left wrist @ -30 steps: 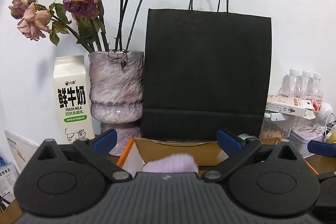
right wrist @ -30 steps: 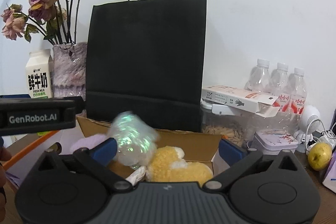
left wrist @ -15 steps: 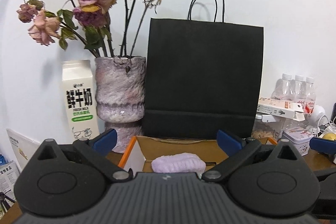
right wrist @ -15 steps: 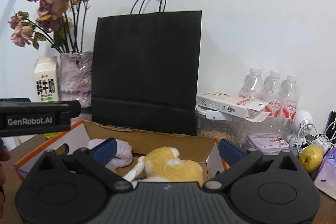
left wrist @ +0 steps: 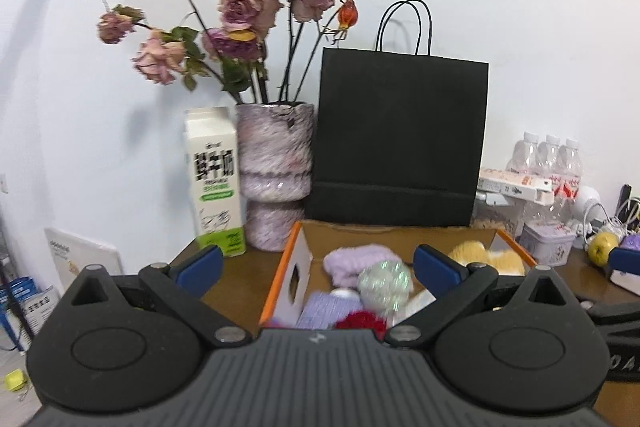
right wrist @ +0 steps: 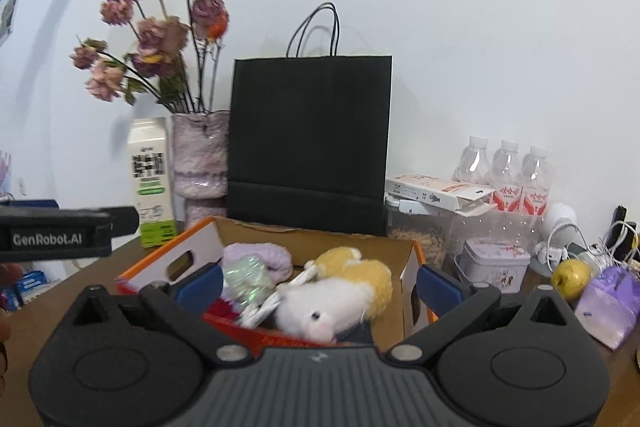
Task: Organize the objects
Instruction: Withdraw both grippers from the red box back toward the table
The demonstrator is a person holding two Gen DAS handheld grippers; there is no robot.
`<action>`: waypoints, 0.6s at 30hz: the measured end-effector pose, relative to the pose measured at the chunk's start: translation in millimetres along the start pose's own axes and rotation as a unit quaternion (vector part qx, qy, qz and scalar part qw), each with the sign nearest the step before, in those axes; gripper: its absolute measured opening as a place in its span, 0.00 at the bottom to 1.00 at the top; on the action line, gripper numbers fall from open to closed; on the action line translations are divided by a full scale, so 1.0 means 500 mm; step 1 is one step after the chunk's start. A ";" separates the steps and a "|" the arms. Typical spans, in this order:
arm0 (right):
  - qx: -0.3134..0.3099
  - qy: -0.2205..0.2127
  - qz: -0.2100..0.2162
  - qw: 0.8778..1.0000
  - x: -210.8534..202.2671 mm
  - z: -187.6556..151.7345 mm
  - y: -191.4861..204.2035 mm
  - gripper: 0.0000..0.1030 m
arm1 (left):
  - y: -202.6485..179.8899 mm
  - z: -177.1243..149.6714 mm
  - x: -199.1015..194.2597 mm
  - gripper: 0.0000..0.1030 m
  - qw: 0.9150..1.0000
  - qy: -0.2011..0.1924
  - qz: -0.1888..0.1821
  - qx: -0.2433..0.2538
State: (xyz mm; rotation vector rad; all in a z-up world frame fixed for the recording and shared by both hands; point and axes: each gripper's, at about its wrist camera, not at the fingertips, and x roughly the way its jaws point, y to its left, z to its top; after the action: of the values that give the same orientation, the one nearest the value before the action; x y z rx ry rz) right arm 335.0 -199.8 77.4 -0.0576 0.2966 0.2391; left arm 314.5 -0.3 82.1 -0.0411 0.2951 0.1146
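An open cardboard box with orange edges (left wrist: 294, 269) (right wrist: 412, 275) sits on the brown table. It holds a lilac fuzzy item (left wrist: 352, 261) (right wrist: 256, 255), a shimmery ball (left wrist: 384, 285) (right wrist: 246, 277), a yellow plush (left wrist: 486, 257) (right wrist: 352, 265), a white plush (right wrist: 320, 307), a red fuzzy item (left wrist: 360, 319) and a purple box (left wrist: 326, 309). My left gripper (left wrist: 318, 267) is open and empty above the box's near side. My right gripper (right wrist: 318, 281) is open and empty over the box.
A black paper bag (left wrist: 400, 139) (right wrist: 310, 143) stands behind the box. A vase of dried roses (left wrist: 274, 175) and a milk carton (left wrist: 214, 179) stand at left. Water bottles (right wrist: 504, 171), a tin (right wrist: 494, 263), an apple (right wrist: 570, 277) and a lilac pouch (right wrist: 608, 303) lie right.
Both grippers have pulled back and up from the box, so more of its contents shows. The shimmery ball, seen blurred above the box a second ago, now lies inside it.
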 end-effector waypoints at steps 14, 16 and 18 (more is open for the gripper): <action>0.033 0.048 0.008 0.998 -0.230 -0.098 0.037 1.00 | 0.062 -0.095 -0.235 1.00 0.998 0.062 -0.020 -0.001; 0.035 0.052 0.007 0.998 -0.256 -0.112 0.043 1.00 | 0.069 -0.110 -0.260 1.00 0.998 0.067 -0.016 0.002; 0.037 0.054 0.009 0.998 -0.277 -0.124 0.049 1.00 | 0.073 -0.121 -0.281 1.00 0.997 0.073 -0.013 0.002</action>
State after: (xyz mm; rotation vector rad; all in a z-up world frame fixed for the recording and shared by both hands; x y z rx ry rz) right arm 183.1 -212.8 58.9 0.0054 0.4136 0.2422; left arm 159.2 17.2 64.5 -0.0490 0.4405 0.0853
